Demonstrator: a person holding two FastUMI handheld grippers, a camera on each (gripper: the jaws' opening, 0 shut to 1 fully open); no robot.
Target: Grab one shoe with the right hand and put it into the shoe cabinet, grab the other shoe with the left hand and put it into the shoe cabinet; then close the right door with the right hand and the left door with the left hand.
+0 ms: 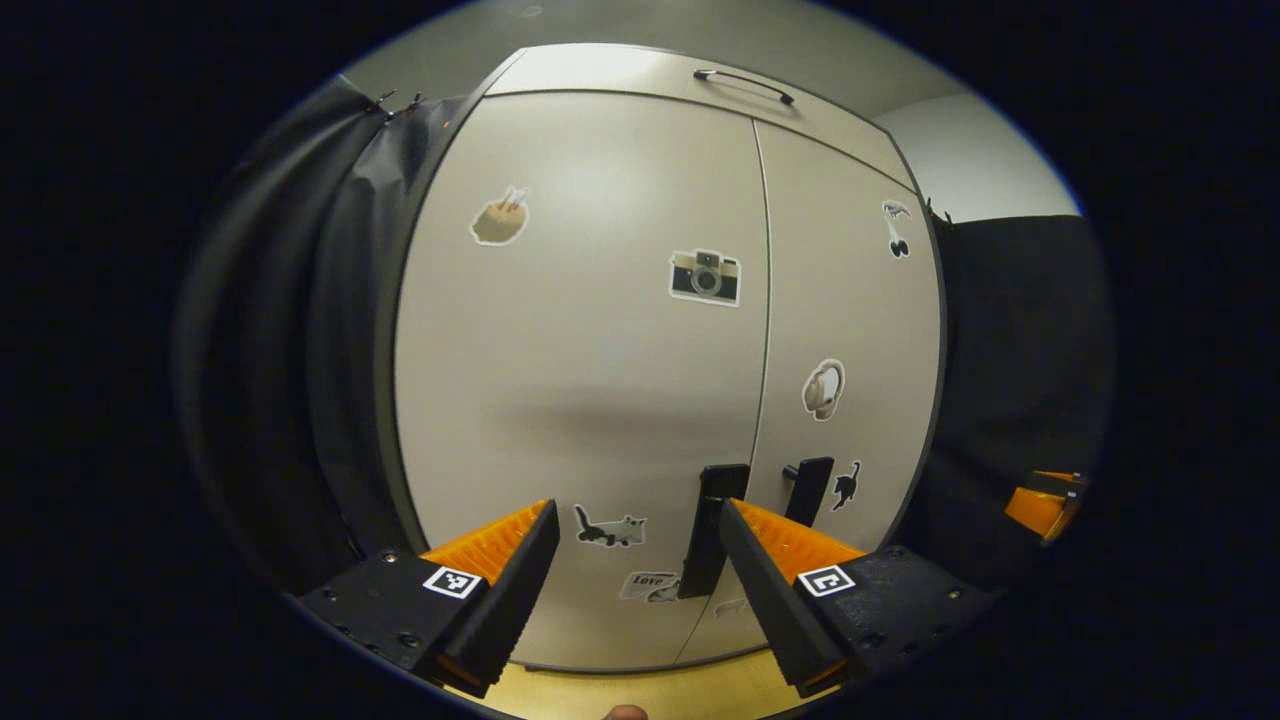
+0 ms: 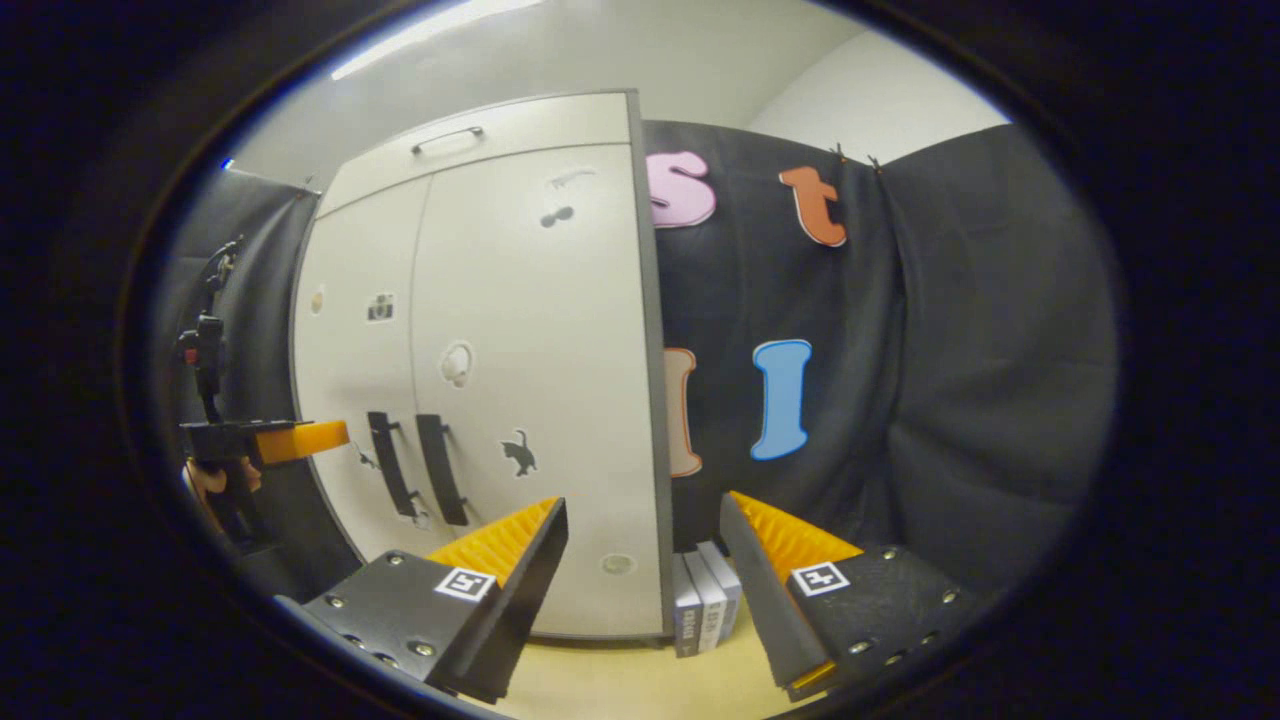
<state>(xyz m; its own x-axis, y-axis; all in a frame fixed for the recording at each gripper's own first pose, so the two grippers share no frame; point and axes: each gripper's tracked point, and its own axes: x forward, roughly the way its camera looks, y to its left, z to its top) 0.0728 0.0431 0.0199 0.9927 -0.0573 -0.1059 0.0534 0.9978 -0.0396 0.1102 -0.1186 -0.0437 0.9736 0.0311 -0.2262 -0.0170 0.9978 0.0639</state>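
Right gripper (image 2: 640, 535) at the bottom of the right gripper view, jaws apart, nothing between them. Ahead and left, shoe cabinet (image 2: 480, 360) with both doors closed: left door (image 2: 360, 340) and right door (image 2: 540, 330) flush, two dark upright handles (image 2: 415, 465) side by side near the seam. Stickers on both doors, too small to make out beyond a cat shape. Beside the cabinet's right edge, a few books (image 2: 705, 600) upright on the floor (image 2: 620, 680). Far left, left gripper (image 2: 300, 438) in a hand (image 2: 215, 480), close to the left door; possibly not touching.
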